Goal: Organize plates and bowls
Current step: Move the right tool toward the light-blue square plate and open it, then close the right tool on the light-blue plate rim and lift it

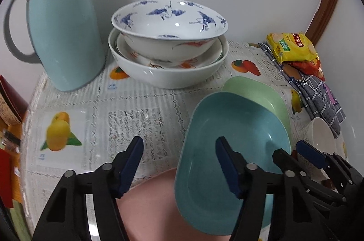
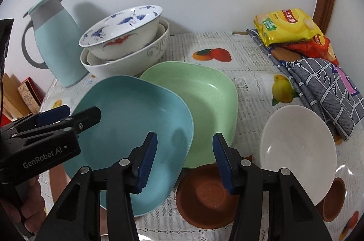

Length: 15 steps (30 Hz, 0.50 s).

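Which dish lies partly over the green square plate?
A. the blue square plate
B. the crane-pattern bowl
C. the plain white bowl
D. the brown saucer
A: the blue square plate has its right edge overlapping the green square plate in the right wrist view.

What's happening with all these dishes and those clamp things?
A person is sorting plates and bowls on a table using two hand-held grippers. The left gripper straddles the near left rim of the blue plate; the right gripper straddles its right rim, over the green plate. Neither has clamped yet. Three bowls are already stacked by the jug; a white bowl and brown saucers wait.
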Tool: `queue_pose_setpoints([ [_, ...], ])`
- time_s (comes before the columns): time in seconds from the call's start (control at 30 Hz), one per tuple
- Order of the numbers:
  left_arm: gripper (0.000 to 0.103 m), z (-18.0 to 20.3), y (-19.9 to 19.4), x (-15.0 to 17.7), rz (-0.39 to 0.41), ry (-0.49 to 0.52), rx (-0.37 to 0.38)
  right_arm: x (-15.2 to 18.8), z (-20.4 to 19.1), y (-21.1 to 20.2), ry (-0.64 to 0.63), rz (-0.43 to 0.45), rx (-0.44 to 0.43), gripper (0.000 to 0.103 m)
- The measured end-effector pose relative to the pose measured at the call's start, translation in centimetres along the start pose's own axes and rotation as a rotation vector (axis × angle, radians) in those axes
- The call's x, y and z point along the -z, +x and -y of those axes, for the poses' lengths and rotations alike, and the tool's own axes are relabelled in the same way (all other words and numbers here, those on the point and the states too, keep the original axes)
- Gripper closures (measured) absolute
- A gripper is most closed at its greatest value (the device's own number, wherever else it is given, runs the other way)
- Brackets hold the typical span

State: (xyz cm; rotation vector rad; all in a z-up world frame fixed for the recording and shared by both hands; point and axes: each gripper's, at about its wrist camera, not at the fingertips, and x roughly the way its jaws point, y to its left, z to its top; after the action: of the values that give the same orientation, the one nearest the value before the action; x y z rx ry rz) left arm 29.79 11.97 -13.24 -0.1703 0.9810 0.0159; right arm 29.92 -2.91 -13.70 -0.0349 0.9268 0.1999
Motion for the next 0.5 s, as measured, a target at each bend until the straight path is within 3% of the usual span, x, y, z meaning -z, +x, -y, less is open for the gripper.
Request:
queue_pose_setpoints([
  [0.27, 0.064, -0.1, 0.8, 0.2, -0.021, 0.002, 0.023, -0.1, -0.3, 1.2, -0.015, -0.019, 0.008, 0.062],
  [0.4, 0.080, -0.1, 1.1, 0.4, -0.042, 0.000, 0.043, 0.1, -0.5, 2.2, -0.017, -0.039, -0.005, 0.082],
  [0.5, 0.086, -0.1, 1.0, 0.5, -0.038, -0.002, 0.051, 0.3, -0.6, 2.5, -0.026, -0.025, 0.012, 0.087],
])
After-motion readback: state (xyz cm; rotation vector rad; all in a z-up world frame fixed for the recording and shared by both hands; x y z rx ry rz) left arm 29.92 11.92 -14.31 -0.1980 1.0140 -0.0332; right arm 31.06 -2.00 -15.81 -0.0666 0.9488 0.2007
